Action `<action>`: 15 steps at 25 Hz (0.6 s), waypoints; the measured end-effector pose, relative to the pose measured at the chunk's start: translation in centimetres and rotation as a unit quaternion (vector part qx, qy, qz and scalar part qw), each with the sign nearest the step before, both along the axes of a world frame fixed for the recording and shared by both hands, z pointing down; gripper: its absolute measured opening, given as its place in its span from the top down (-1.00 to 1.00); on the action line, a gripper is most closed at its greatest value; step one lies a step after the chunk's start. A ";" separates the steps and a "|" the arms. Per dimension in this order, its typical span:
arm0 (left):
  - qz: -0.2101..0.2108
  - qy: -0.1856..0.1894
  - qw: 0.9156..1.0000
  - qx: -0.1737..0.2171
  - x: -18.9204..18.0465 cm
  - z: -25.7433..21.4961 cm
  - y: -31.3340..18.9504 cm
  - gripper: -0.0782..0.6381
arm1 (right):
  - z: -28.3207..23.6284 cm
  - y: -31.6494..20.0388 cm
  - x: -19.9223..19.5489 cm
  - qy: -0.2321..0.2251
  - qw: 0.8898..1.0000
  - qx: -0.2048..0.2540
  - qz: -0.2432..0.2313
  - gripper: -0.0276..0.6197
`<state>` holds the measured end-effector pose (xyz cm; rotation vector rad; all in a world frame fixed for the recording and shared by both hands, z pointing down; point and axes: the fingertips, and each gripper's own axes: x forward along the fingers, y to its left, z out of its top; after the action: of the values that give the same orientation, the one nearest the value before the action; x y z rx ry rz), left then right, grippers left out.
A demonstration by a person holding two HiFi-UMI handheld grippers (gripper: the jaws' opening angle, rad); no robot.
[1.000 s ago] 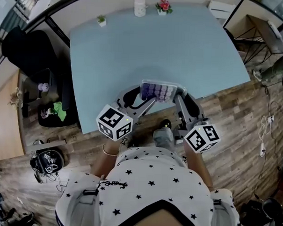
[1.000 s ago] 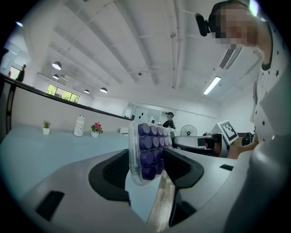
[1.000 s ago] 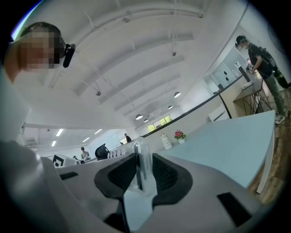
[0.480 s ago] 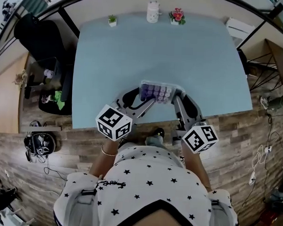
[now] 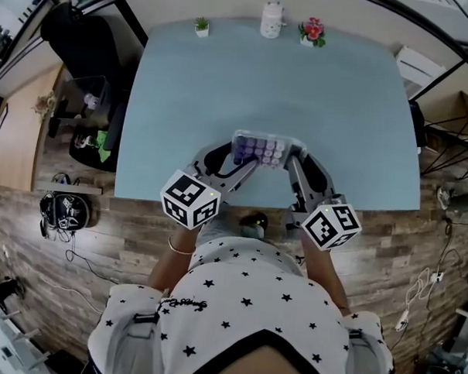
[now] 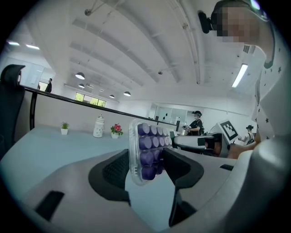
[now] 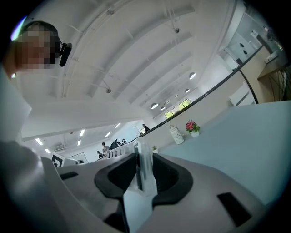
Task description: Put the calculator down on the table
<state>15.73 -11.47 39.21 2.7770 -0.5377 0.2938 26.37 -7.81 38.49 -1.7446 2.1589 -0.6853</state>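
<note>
Far edge of worktop (image 5: 300, 92), L to R: small pot w/ green plant (image 5: 201, 26); white lidded jar (image 5: 271, 20), contents not visible; pot w/ red flowers (image 5: 311, 31). Calculator (image 5: 260, 150): clear casing, rows of round purple keys facing up, held over near edge of worktop. Left tool (image 5: 237, 161) clamps its left end, right tool (image 5: 291, 163) its right end.

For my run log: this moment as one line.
calculator: held above table | left gripper: shut on calculator | right gripper: shut on calculator
</note>
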 end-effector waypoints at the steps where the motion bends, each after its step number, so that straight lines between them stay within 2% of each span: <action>1: -0.005 -0.002 1.000 -0.001 -0.1 0.2 -0.2 0.10 | 0.3 -0.3 0.0 -0.002 1.000 -0.002 -0.004 0.59; 9: -0.033 -0.019 0.999 -0.025 -1.4 2.3 -2.0 0.10 | 2.6 -2.7 -1.2 -0.008 0.999 -0.032 -0.032 0.59; 15: -0.027 -0.016 0.998 -0.048 -1.6 4.4 -6.1 0.09 | 4.3 -6.8 -1.5 0.001 0.998 -0.063 -0.033 0.59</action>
<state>14.15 -17.55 43.59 2.6651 -0.5905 0.3437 24.85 -14.56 42.80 -1.7414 2.2268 -0.8530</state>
